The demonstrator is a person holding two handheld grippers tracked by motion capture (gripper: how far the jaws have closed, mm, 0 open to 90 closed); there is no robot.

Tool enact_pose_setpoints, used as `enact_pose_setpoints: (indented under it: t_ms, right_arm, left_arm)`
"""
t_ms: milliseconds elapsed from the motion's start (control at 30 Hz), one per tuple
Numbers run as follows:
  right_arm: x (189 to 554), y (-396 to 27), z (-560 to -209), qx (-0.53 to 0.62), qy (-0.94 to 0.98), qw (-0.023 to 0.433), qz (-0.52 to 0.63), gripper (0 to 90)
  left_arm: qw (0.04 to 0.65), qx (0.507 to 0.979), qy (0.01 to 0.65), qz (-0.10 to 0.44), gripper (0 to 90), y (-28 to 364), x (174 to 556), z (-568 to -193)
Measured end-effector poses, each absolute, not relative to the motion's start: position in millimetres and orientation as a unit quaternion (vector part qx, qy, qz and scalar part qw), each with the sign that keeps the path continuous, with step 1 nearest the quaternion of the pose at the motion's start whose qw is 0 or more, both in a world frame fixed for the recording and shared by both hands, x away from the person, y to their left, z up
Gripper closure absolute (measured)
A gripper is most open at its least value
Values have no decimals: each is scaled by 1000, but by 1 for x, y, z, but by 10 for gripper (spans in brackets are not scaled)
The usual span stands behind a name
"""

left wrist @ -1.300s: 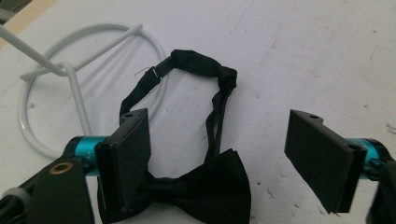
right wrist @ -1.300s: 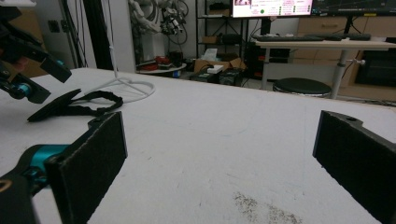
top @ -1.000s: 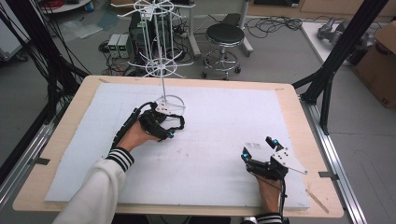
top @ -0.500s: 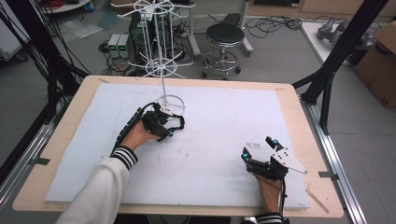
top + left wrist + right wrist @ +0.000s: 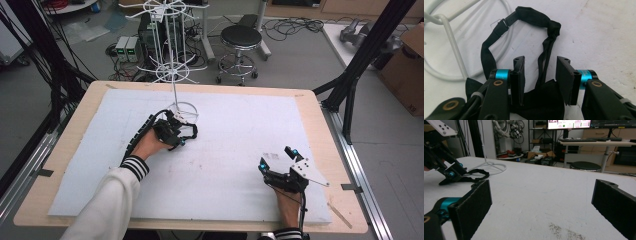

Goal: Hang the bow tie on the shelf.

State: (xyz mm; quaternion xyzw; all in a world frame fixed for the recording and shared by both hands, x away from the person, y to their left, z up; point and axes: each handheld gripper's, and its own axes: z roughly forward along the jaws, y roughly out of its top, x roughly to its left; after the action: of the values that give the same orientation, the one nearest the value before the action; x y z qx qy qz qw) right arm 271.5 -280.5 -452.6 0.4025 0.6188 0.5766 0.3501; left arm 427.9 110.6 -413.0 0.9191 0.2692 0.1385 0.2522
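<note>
Bow tie is the likely target: black, flat on the white table mat, touching the base ring of the wire rack at mat 11 o'clock. Strap loop runs toward 12 in the left gripper view; bow body lies under the jaws. Left gripper is on it, jaws part-open straddling one strap, nothing clamped. Right gripper sits at mat 5 o'clock, well apart, jaws wide, empty.
</note>
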Motion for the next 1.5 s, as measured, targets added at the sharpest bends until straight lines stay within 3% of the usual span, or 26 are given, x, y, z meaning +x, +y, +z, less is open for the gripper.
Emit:
enact_pose_setpoints:
  t_ms: [300,833,1500]
  right_arm:
    - [271,-281,-453,404,618,349,576,18]
    - [272,-281,-453,404,616,350,578,18]
    - [272,-281,-453,405,616,348,579,18]
  left_arm:
    - [237,924,262,143,642,106,427,-417]
    - [237,922,275,135,844,105,427,-418]
    - [260,913,279,146,871,109,421,-410]
